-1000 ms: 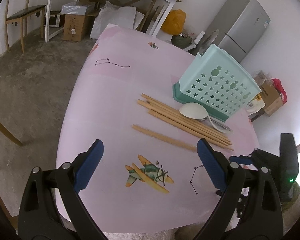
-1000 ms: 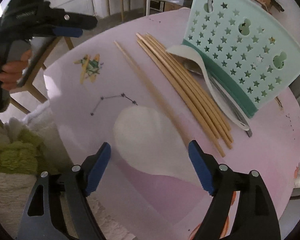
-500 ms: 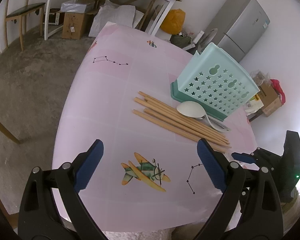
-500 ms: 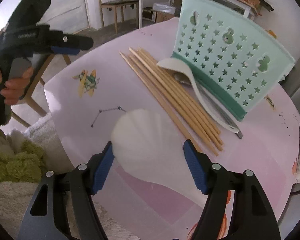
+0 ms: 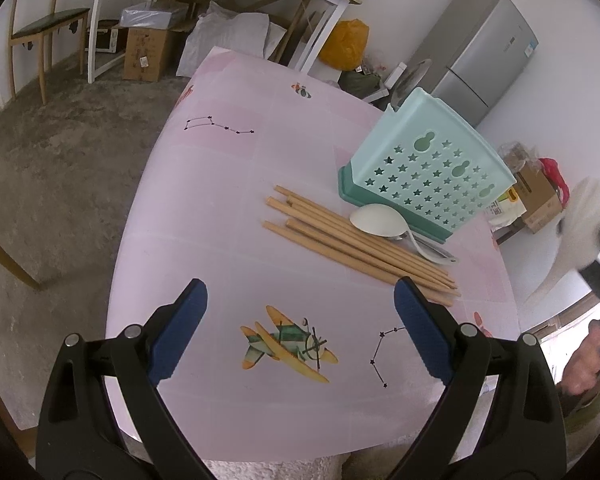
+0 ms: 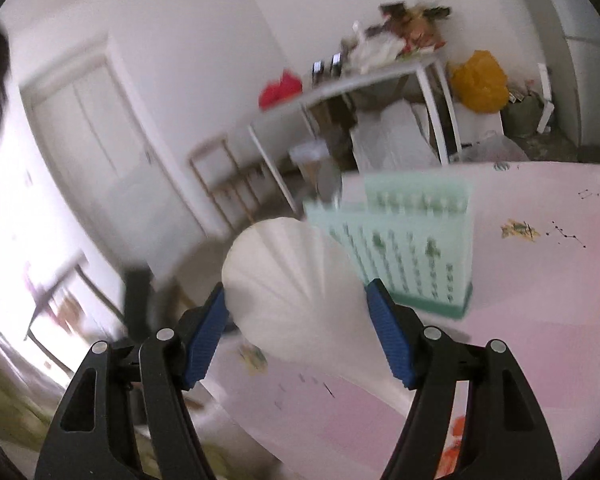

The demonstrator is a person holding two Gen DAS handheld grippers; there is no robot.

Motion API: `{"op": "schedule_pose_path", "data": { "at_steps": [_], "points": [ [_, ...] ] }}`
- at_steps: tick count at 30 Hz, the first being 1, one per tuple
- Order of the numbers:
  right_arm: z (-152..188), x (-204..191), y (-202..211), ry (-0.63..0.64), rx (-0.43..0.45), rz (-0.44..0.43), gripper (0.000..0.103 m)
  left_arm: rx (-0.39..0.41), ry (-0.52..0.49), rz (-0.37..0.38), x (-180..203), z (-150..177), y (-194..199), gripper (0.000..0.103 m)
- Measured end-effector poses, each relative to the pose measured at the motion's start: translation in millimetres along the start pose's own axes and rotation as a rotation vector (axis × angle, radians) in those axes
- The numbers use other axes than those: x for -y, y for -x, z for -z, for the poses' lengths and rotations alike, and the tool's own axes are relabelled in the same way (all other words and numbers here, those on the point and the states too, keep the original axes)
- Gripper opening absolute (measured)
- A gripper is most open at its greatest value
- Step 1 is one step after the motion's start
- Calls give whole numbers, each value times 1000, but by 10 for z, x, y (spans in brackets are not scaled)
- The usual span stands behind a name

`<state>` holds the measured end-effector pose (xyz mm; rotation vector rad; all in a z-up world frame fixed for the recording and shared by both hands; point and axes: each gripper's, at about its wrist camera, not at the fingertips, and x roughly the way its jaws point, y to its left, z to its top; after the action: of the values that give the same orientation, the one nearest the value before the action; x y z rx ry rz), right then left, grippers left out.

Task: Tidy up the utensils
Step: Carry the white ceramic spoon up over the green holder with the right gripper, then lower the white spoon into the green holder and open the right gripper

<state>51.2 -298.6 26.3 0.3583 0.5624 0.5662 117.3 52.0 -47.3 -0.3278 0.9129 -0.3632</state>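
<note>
1. The left gripper [image 5: 300, 320] fills the lower part of the left wrist view, its blue pads spread wide with nothing between them; below the gap lies the pink table [image 5: 220, 184] with a printed aeroplane [image 5: 288, 346].
2. A bundle of wooden chopsticks [image 5: 360, 246] lies flat at the centre right of that view, running diagonally from the middle down towards the right.
3. A white spoon [image 5: 378, 220] rests bowl-up on the far side of the chopsticks, touching them; a metal utensil shows just beneath its handle, too hidden to name.
4. The mint-green utensil holder [image 5: 428, 168], pierced with star holes, stands just behind the spoon in the upper right of the frame.
5. In the right wrist view, which is motion-blurred, the right gripper [image 6: 296, 332] sits at the bottom centre with a white scoop [image 6: 296, 292], ribbed like a shell, between its blue pads; the pads press on its sides.
6. The same scoop appears as a white blur at the right edge of the left wrist view, above the person's hand [image 5: 588, 364].
7. Behind the scoop in the right wrist view, the green holder [image 6: 416, 248] stands upright on the pink table at centre right.
</note>
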Motion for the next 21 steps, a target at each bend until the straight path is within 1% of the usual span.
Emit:
{"op": "schedule_pose_path", "data": {
  "at_steps": [3,6,7,10,13,15,16,19,21],
  "points": [
    [-215,100,153,-64,125,-77,68,-2,-1,5,13,1,-2,91],
    [-425,186,168,-99,208,-147,68,-2,-10,10,49,5,13,91],
    [-567,214,178,-99,244,-177,68,0,-13,10,56,8,20,91],
    [-829,247,138,-64,297,-194,68,9,-16,6,63,17,47,91],
    [-1075,378,-26,-71,323,-233,68,11,-8,-2,49,22,55,91],
    [-1156,465,-146,-84,325,-249,68,12,-6,-11,35,16,64,91],
    [-1207,544,-256,-100,323,-270,68,13,-5,-14,30,13,69,91],
    [-1218,665,-497,-126,309,-295,68,16,-3,-30,6,-10,79,91],
    [-1174,741,-615,-133,296,-290,68,18,0,-39,-17,-25,86,91]
  ]
}}
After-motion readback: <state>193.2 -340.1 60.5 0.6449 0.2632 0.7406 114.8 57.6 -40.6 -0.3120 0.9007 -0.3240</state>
